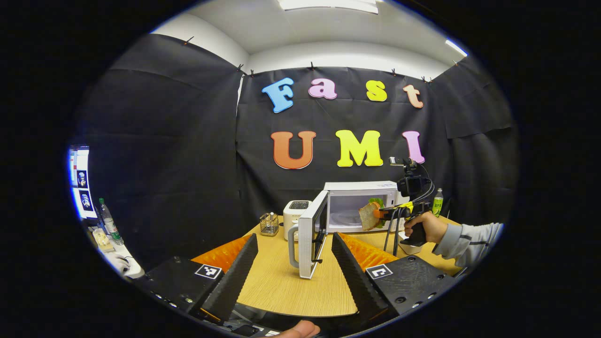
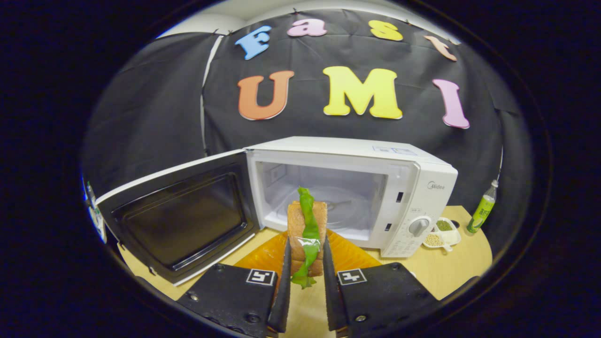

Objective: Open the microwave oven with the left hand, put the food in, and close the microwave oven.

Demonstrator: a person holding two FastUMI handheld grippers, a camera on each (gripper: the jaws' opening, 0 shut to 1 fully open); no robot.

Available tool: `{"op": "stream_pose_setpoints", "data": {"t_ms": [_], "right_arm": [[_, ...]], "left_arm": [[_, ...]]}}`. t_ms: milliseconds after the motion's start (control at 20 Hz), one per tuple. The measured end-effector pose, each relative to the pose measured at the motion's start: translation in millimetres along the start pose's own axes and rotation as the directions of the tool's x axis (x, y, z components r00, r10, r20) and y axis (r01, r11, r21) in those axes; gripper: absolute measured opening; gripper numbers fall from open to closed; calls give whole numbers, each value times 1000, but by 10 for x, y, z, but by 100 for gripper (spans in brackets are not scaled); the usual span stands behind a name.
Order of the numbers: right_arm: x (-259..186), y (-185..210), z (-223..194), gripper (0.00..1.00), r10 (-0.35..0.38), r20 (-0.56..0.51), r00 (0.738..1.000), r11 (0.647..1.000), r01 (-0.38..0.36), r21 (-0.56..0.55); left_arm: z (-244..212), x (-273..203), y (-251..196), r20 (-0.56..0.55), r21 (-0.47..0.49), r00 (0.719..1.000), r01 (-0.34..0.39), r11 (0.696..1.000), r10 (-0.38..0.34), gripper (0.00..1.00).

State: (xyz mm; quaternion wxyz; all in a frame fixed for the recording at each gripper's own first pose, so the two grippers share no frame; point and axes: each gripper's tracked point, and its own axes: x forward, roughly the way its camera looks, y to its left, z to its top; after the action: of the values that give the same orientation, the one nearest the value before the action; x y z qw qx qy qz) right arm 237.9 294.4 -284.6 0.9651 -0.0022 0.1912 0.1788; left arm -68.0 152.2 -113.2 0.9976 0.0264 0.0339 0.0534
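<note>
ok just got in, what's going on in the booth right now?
A person holds a gripper in each hand. The microwave oven stands on the wooden table with its door swung wide open. The right gripper is shut on a sandwich with green lettuce, held upright just in front of the open cavity, not yet inside. The left gripper is open and empty, back from the door. The door is not yet closed.

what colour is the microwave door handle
White, like the microwave body; the door handle shows best in the left gripper view.
</note>
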Motion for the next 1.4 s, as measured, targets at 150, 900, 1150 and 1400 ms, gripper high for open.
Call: {"op": "stream_pose_setpoints", "data": {"t_ms": [150,900,1150,1400], "right_arm": [[359,-68,117,27,-65,75,995,987,53,151],[1840,-380,-100,32,-197,43,979,606,87,790],[1892,-419,-245,51,-204,-18,979,662,152,734],[1790,-612,-382,65,-306,-99,947,743,302,597]], "left_arm": [[15,98,72,12,17,1000,-21,1000,21,95],[-45,626,341,8,-33,997,-77,997,77,95],[-91,786,158,7,-66,1000,2,998,-2,95],[-223,879,362,-17,-21,997,-71,997,71,95]]}}
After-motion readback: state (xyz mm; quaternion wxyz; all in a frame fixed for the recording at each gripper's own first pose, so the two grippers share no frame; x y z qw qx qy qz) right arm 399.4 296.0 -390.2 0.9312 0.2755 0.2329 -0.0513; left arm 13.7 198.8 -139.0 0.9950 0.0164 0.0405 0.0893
